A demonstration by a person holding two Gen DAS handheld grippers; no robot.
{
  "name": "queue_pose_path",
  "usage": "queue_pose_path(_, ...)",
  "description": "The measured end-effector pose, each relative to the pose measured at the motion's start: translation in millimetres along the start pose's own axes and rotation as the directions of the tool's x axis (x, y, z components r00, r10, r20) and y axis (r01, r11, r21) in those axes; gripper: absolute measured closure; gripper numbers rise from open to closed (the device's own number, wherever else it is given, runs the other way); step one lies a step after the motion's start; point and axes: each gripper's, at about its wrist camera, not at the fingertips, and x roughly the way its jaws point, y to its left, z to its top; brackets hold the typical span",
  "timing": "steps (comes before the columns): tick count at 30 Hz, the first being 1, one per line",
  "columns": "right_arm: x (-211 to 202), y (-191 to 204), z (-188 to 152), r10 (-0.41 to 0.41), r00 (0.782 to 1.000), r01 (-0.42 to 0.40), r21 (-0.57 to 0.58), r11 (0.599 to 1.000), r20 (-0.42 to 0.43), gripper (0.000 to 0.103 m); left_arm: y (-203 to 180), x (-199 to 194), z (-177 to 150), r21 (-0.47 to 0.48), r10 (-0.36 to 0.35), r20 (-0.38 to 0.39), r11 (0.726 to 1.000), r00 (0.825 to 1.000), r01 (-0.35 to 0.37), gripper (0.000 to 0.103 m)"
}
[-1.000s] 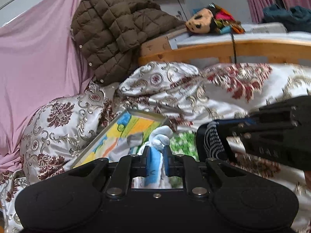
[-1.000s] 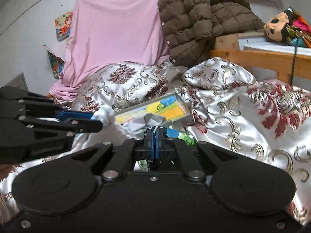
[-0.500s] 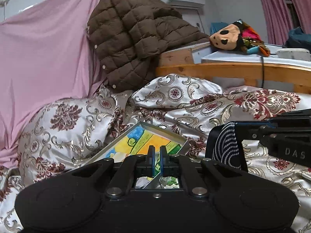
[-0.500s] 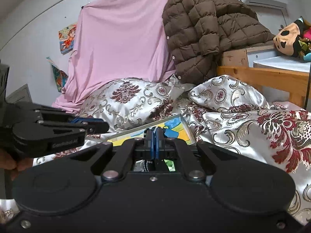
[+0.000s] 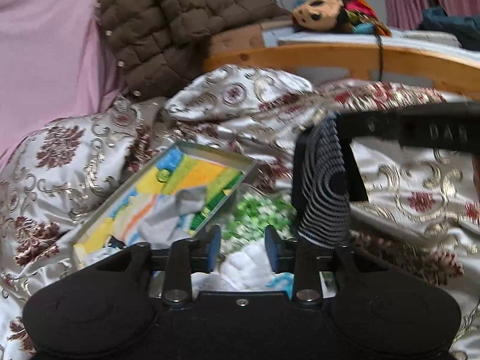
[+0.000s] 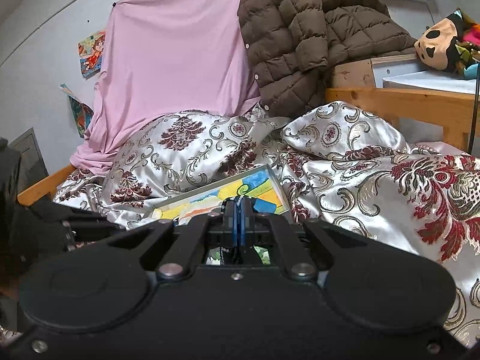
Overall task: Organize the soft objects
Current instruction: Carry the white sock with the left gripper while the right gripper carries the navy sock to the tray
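My left gripper (image 5: pixel 242 247) is open, low over a white and light-blue soft cloth (image 5: pixel 249 267) that lies between and under its fingers. My right gripper (image 6: pixel 238 225) is shut on a black-and-white striped sock (image 5: pixel 325 186), which hangs from it at the right of the left wrist view. In the right wrist view only a bit of the sock (image 6: pixel 228 253) shows under the shut fingers. A grey cloth (image 5: pixel 180 207) lies on a colourful framed picture (image 5: pixel 168 192), which also shows in the right wrist view (image 6: pixel 222 193).
A crumpled floral satin quilt (image 6: pixel 375 180) covers the bed. A green-and-white patterned bag (image 5: pixel 258 210) lies by the picture. A brown quilted jacket (image 6: pixel 303 39) and pink sheet (image 6: pixel 168 75) hang behind. A wooden bed rail (image 5: pixel 345 57) and plush toy (image 5: pixel 318 10) are at the back right.
My left gripper went from shut on the white and blue soft cloth to open, with the cloth now lying beneath it. The right gripper kept hold of the striped sock and rose slightly.
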Motion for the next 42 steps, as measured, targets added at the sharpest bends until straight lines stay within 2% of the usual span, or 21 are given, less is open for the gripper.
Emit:
queue_pose_path(6, -4, -1, -1, -0.016, 1.000, 0.016, 0.009, 1.000, 0.002, 0.103, -10, 25, -7, 0.063, -0.051, -0.053, 0.997, 0.997, 0.054, 0.058)
queue_pose_path(13, -5, 2, -4, -0.029, 1.000, 0.029, 0.029, 0.999, -0.001, 0.103, -10, 49, -9, 0.085, -0.086, -0.116, 0.992, 0.990, 0.096, 0.059)
queue_pose_path(16, -4, 5, -6, -0.030, 1.000, 0.030, 0.028, 0.999, -0.004, 0.103, -13, 53, -12, 0.084, -0.091, -0.123, 0.991, 0.988, 0.102, 0.062)
queue_pose_path(23, -4, 10, -9, -0.035, 0.999, 0.035, 0.027, 0.999, -0.011, 0.103, -19, 48, -12, 0.098, -0.092, -0.107, 0.990, 0.990, 0.103, 0.081)
queue_pose_path(26, -3, 10, -9, -0.033, 0.999, 0.033, 0.027, 0.999, -0.011, 0.103, -18, 46, -12, 0.075, -0.094, -0.104, 0.992, 0.990, 0.102, 0.090)
queue_pose_path(34, -5, 10, -4, -0.024, 1.000, 0.024, 0.022, 0.999, 0.008, 0.103, -4, 23, 7, 0.046, -0.083, -0.050, 0.995, 0.995, 0.086, 0.091)
queue_pose_path(38, -4, 14, 10, -0.026, 0.999, 0.026, 0.007, 1.000, 0.037, 0.103, 6, 11, 26, 0.049, -0.030, -0.004, 0.998, 1.000, 0.030, 0.091)
queue_pose_path(42, 8, 18, 39, -0.025, 0.997, 0.027, -0.034, 0.999, 0.078, 0.103, 23, 1, 47, 0.021, 0.023, 0.060, 0.999, 0.998, -0.025, 0.091)
